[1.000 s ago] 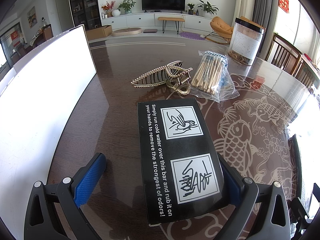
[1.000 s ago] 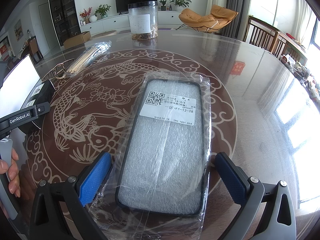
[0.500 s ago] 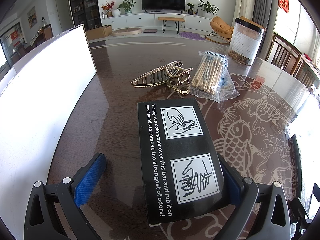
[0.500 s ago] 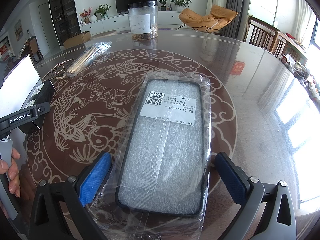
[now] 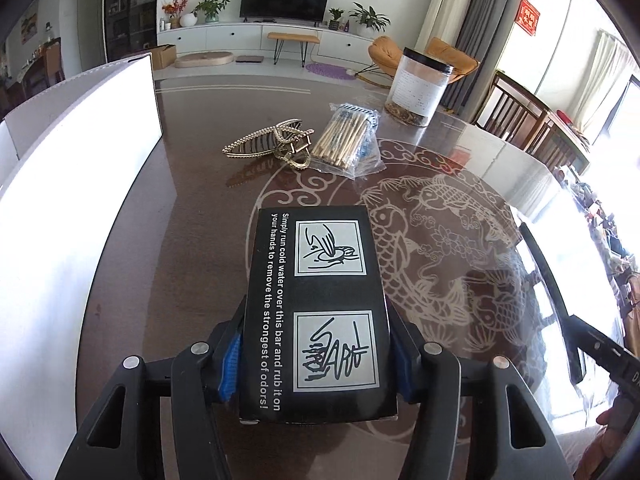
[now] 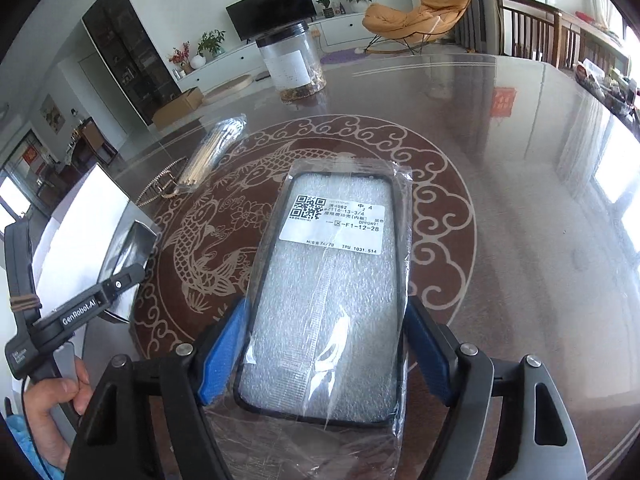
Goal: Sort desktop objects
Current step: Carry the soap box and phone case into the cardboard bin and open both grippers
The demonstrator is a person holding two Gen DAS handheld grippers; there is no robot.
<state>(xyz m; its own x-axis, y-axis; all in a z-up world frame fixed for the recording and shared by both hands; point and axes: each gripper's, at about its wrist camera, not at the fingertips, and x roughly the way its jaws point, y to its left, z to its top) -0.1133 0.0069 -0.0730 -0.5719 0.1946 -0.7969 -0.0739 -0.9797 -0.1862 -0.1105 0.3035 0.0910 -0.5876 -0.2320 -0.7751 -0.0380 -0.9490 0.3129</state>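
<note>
Left tongs (image 5: 316, 364), formerly wide, closing onto the black box (image 5: 316, 312); right tongs (image 6: 324, 352) likewise closing onto the bagged phone case (image 6: 332, 280); both raised.

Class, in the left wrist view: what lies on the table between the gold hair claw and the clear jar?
A clear bag of wooden sticks lies between the gold hair claw and the clear jar, shown in the left wrist view.

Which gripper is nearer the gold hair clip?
Left. The left gripper, closing on the black box, has the hair clip just ahead; the right gripper sits farther across the table.
</note>
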